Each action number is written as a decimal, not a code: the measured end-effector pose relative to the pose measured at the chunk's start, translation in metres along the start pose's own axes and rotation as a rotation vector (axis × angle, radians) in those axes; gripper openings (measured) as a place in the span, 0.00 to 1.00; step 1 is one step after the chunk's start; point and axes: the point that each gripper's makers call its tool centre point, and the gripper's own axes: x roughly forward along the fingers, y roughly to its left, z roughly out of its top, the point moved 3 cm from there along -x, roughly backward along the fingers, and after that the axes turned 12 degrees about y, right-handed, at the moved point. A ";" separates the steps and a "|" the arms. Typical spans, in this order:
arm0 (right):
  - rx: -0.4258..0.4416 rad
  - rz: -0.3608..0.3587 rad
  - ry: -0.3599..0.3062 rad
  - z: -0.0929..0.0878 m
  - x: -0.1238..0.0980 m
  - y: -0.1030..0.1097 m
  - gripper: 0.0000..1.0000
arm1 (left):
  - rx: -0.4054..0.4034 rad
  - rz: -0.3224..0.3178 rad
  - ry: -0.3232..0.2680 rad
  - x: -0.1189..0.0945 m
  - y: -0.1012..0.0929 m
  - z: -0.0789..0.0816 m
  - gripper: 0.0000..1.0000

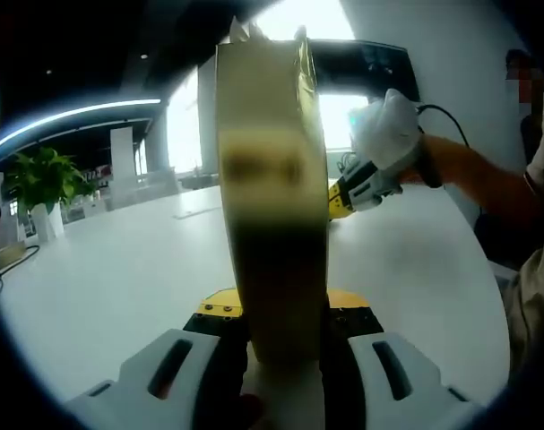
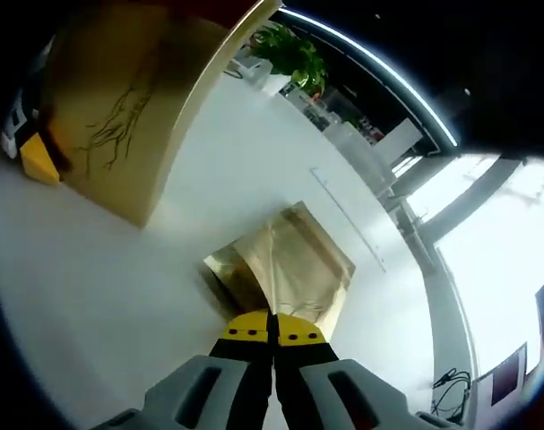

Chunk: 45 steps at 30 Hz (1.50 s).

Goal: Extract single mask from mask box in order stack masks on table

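Both grippers clamp gold items over the white table.

In the left gripper view, the left gripper (image 1: 285, 345) grips the box (image 1: 273, 179) edge-on at centre frame; bare table (image 1: 119, 278) spreads left, and a hand (image 1: 388, 134) sits upper right. In the right gripper view, the right gripper (image 2: 273, 333) is closed on a gold mask pack (image 2: 285, 264) at centre; the box (image 2: 119, 107) fills the upper left, well apart, with open table between.

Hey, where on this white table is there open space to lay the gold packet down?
Bare white table lies beside the gold packet held in the right gripper, below the upright gold box. Another open stretch runs toward the potted plant. It is tight around the box held in the left gripper.
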 end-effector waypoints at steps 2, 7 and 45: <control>0.004 0.001 -0.004 0.000 0.000 0.000 0.00 | -0.001 -0.001 0.000 0.000 0.000 0.000 0.21; 0.009 -0.011 0.000 -0.001 0.002 -0.002 0.00 | -0.001 -0.001 0.000 0.000 -0.001 0.000 0.21; -0.023 -0.033 -0.012 -0.002 0.001 -0.002 0.00 | -0.002 0.000 0.000 0.000 -0.001 0.001 0.21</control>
